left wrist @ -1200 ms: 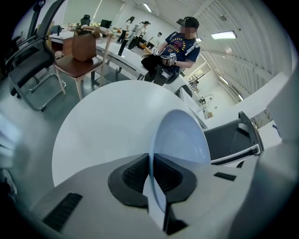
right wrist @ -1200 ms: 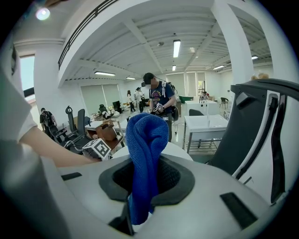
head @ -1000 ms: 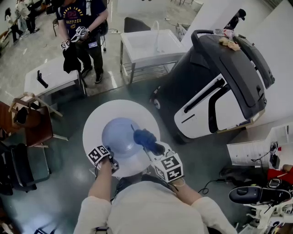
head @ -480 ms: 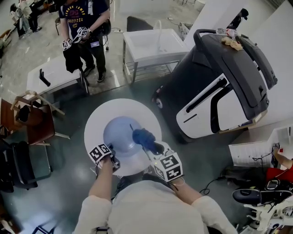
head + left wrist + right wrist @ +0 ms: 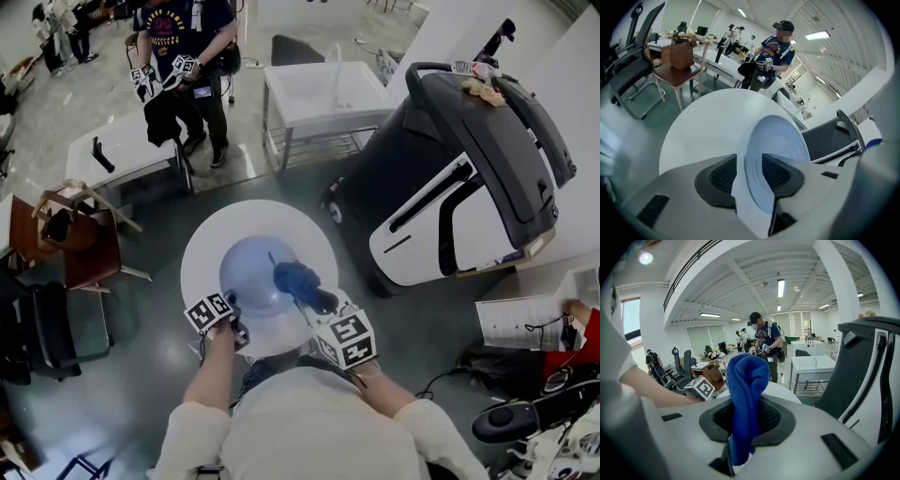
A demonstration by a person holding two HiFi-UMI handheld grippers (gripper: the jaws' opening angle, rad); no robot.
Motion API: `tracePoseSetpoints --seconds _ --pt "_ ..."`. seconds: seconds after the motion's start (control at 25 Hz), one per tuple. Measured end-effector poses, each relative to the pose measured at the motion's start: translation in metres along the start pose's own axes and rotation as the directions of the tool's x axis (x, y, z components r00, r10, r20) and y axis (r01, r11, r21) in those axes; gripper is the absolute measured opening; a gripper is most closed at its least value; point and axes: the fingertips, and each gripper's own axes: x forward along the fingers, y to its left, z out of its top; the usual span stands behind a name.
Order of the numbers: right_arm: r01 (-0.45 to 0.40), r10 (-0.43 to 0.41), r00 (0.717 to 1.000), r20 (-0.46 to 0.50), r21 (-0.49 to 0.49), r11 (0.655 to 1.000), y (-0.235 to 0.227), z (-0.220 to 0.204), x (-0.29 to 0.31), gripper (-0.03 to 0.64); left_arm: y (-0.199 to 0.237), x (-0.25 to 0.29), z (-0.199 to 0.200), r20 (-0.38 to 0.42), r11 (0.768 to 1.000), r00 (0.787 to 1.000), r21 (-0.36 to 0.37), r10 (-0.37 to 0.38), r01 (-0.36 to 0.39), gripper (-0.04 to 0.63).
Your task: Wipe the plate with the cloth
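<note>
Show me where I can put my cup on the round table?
Bare tabletop curves around the plate's far side and along its left. The near right is crowded: the cloth is over the plate's right part there.

A: What do your claws look like?
B: Both are pale grey shells, left gripper (image 5: 749, 174) and right gripper (image 5: 745, 420) alike. They have black ribbed pads (image 5: 723, 174) inside, and each carries a white cube (image 5: 209, 311) printed with black square markers.
A: And you?
B: A pale shirt (image 5: 300, 427), short-sleeved.
</note>
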Motion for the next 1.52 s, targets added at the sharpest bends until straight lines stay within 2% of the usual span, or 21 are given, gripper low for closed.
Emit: tracePoseSetpoints --seconds 0.2,0.36,0.48,0.52,0.64,0.8,1.0,1.24,1.52 --pt "-0.016 0.016 1.000 0.011 -0.008 1.000 0.004 0.003 0.002 0.089 -0.003 -0.020 0.007 0.052 0.996 0.999 0.089 0.012 -0.016 0.161" --pt "-0.029 0.030 0.999 0.017 -0.010 1.000 0.010 0.003 0.002 0.089 -0.016 -0.037 0.009 0.084 0.983 0.996 0.182 -0.011 -0.005 0.161" --pt "-0.037 0.038 0.999 0.020 -0.013 0.999 0.015 0.002 0.002 0.089 -0.022 -0.048 0.010 0.104 0.975 0.994 0.224 -0.026 0.002 0.160" --pt "-0.040 0.040 0.999 0.021 -0.014 0.999 0.016 0.002 0.002 0.089 -0.026 -0.052 0.010 0.109 0.973 0.993 0.232 -0.038 0.012 0.154" --pt "-0.046 0.046 0.999 0.028 -0.015 0.999 0.018 0.002 0.001 0.089 -0.040 -0.063 0.010 0.119 0.962 0.989 0.269 -0.089 0.054 0.081" --pt "-0.051 0.052 0.998 0.033 -0.013 0.999 0.020 0.001 -0.002 0.089 -0.063 -0.078 0.007 0.121 0.924 0.982 0.371 -0.144 0.090 0.053" --pt "-0.064 0.065 0.997 0.045 -0.017 0.998 0.024 0.002 -0.007 0.089 -0.089 -0.105 0.009 0.159 0.870 0.969 0.484 -0.189 0.090 0.041" --pt "-0.069 0.070 0.996 0.057 -0.021 0.997 0.028 0.001 -0.012 0.089 -0.112 -0.132 0.012 0.210 0.835 0.947 0.543 -0.244 0.095 0.038" --pt "-0.068 0.069 0.996 0.063 -0.020 0.998 0.027 0.000 -0.019 0.089 -0.141 -0.164 0.008 0.232 0.777 0.922 0.621 -0.311 0.105 0.037"
